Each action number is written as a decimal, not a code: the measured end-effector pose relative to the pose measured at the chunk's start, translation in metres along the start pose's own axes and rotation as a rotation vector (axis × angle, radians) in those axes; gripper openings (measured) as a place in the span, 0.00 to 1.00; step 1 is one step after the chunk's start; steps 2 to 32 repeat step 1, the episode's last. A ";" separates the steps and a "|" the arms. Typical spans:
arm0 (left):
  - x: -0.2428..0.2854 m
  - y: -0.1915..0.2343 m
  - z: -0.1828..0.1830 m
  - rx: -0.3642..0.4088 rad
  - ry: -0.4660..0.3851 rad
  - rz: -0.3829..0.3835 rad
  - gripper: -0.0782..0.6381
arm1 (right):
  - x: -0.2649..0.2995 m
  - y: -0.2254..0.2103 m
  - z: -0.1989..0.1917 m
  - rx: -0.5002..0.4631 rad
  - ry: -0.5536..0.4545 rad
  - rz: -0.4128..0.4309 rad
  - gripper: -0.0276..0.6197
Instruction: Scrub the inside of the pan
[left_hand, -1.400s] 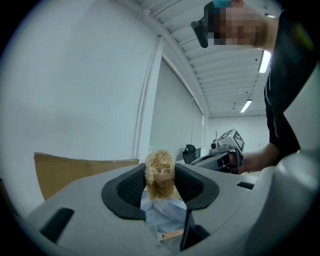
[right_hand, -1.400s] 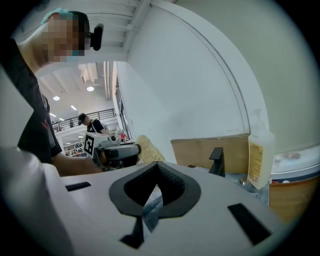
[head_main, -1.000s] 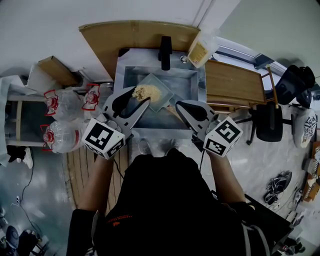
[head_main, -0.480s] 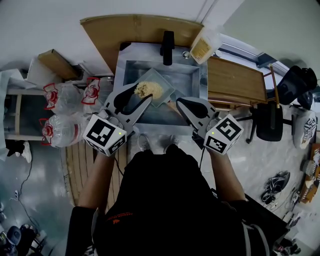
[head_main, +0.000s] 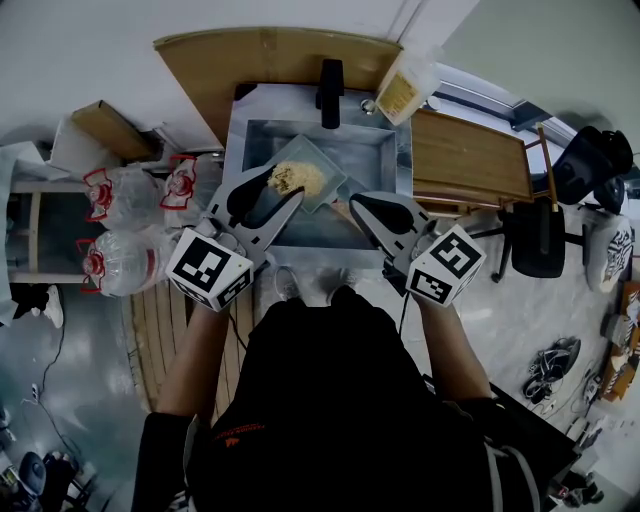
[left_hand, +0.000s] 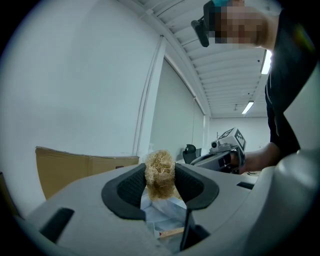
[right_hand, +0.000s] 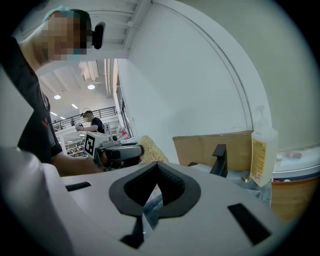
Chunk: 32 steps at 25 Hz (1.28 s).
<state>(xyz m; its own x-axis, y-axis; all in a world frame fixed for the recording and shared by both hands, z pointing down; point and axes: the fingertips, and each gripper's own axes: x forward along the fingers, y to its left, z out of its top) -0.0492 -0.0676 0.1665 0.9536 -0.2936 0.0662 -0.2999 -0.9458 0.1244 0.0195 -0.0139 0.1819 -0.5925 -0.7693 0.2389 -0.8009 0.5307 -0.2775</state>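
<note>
In the head view a square grey pan (head_main: 319, 158) sits tilted inside the steel sink (head_main: 376, 150). A tan fibre scrubber (head_main: 297, 178) lies against its inner face. My left gripper (head_main: 287, 190) is shut on the scrubber, and in the left gripper view the scrubber (left_hand: 160, 175) bulges between the jaws, with the pan (left_hand: 162, 215) below. My right gripper (head_main: 355, 207) is at the pan's near right corner, over its wooden handle (head_main: 344, 212). In the right gripper view my right gripper (right_hand: 157, 167) has its tips together; the grip on the handle is mostly hidden.
A black faucet (head_main: 330, 92) stands at the sink's far edge, with a soap bottle (head_main: 400, 95) to its right. A wooden board (head_main: 465, 165) lies right of the sink. Cardboard (head_main: 270, 60) leans behind it. Plastic bags (head_main: 130, 215) sit at the left.
The scrubber and the left gripper have shifted slightly across the pan's inside, and the pan moved a little to the left. The right gripper has barely moved.
</note>
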 end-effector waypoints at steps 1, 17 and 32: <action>0.000 0.000 -0.001 0.000 0.001 0.000 0.36 | 0.000 0.000 0.000 0.000 0.001 0.000 0.04; 0.000 0.000 -0.001 0.000 0.001 0.000 0.36 | 0.000 0.000 0.000 0.000 0.001 0.000 0.04; 0.000 0.000 -0.001 0.000 0.001 0.000 0.36 | 0.000 0.000 0.000 0.000 0.001 0.000 0.04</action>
